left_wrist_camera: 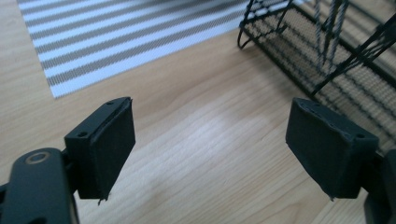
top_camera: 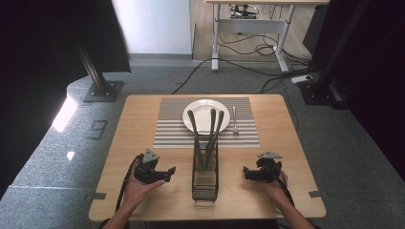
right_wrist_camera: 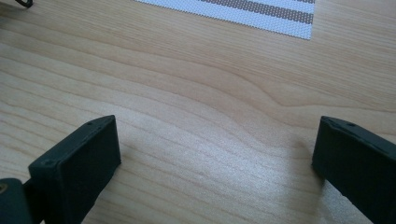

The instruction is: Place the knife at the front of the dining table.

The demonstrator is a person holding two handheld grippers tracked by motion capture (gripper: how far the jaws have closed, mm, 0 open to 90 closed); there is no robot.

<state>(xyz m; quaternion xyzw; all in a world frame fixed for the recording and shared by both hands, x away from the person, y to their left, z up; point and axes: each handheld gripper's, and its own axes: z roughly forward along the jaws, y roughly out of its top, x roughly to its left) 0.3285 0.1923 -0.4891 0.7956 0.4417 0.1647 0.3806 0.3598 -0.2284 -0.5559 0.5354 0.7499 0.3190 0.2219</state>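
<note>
1. Two claws rest low over a wooden counter (top_camera: 143, 109), one at either side of a black wire cutlery caddy (top_camera: 205, 176) that stands near the counter's front edge.
2. The left claw (top_camera: 165, 174), held in the person's left hand (top_camera: 138, 188), sits at the caddy's 9 o'clock, its jaws spread wide with nothing between them; in the left gripper view its pads (left_wrist_camera: 112, 144) frame bare wood, with the caddy's mesh wall (left_wrist_camera: 327, 60) at 2 o'clock and just beside the far jaw.
3. The right claw (top_camera: 249, 172), held in the right hand (top_camera: 277, 188), sits at the caddy's 3 o'clock, also gaping wide and empty; the right gripper view shows its pads (right_wrist_camera: 88, 158) over plain wood grain, apart from the caddy.
4. Three dark-handled utensils (top_camera: 210, 129) stand in the caddy's rear compartment, their handles fanning upward; their working ends are hidden inside the wire.
5. At the caddy's 12 o'clock lies a grey-and-white striped placemat (top_camera: 167, 133) bearing a white plate (top_camera: 200, 107).
6. A silver fork (top_camera: 235, 119) lies on the placemat at the plate's 3 o'clock, just beside its rim.
7. The placemat's corner (right_wrist_camera: 289, 23) shows at 1 o'clock in the right gripper view.
</note>
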